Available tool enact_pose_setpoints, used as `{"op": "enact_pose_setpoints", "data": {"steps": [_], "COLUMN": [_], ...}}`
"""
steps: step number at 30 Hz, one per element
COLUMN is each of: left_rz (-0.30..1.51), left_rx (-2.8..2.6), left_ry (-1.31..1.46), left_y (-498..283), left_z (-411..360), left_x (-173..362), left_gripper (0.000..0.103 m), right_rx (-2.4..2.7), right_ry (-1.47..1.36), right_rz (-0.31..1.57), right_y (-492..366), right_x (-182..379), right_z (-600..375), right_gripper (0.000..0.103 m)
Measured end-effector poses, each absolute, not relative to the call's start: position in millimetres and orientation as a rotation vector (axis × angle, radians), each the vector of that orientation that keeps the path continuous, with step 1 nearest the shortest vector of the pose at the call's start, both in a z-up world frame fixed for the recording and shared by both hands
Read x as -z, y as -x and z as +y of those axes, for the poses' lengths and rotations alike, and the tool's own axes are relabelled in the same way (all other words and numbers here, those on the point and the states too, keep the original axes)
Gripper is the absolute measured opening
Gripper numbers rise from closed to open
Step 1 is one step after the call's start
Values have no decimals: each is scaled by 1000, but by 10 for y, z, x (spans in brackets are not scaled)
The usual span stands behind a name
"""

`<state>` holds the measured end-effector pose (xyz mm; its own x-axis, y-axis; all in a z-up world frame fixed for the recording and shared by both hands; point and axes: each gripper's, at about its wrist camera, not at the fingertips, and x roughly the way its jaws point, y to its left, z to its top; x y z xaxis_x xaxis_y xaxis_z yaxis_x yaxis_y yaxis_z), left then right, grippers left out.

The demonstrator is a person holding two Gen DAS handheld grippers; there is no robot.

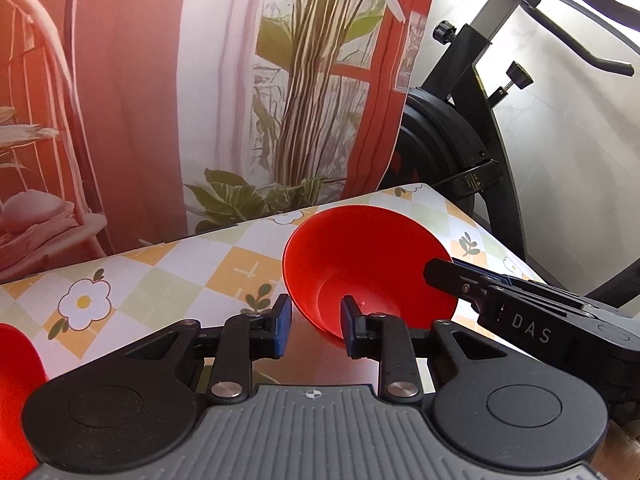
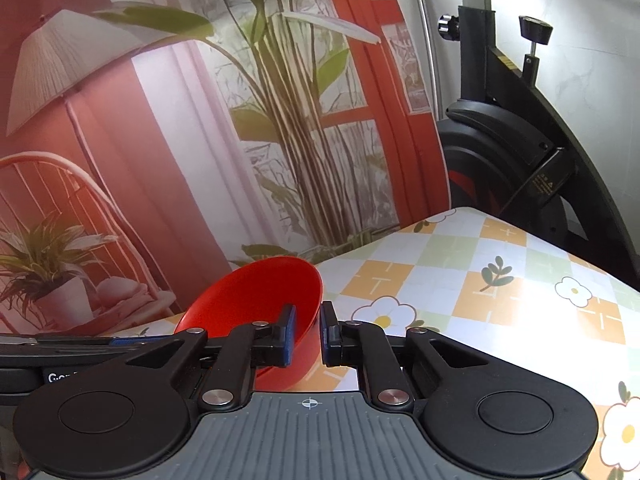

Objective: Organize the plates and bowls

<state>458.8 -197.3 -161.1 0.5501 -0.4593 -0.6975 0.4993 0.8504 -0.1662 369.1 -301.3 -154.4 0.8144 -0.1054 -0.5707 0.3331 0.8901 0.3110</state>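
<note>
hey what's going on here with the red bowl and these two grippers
A person is working two handheld grippers over a table with a flower-patterned cloth. The right gripper is clamped on the rim of a tilted red bowl. The left gripper is open with nothing between its fingers, close beside that bowl. Another red item shows at the left wrist view's left edge.

Two red bowls show in the left wrist view: one tilted bowl (image 1: 366,268) toward the far right corner of the tabletop (image 1: 168,276), and a second red bowl (image 1: 16,392), only partly in frame, at the near left edge. There are two grippers, the left gripper (image 1: 316,322) and the right gripper (image 2: 308,334), each with two blue-padded fingers. One pale plate (image 1: 328,360) lies under the tilted bowl, and one exercise bike (image 1: 480,140) stands past the tabletop's far right corner.
</note>
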Motion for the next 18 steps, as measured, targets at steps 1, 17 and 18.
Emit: {"op": "enact_pose_setpoints", "data": {"steps": [1, 17, 18], "left_rz": [804, 723, 720], "left_rx": [567, 553, 551], "left_ry": [-52, -7, -3], "left_y": [-4549, -3885, -3850], "left_z": [-1950, -1394, -1358], "left_x": [1577, 1123, 1110], "left_gripper": [28, 28, 28], "right_rx": [238, 181, 177], "right_ry": [-411, -387, -386], "right_rz": [571, 526, 524], "right_y": [-3662, -3212, -3184], "right_x": [1508, 1011, 988], "right_z": [-2990, -2504, -2465], "right_gripper": [12, 12, 12]}}
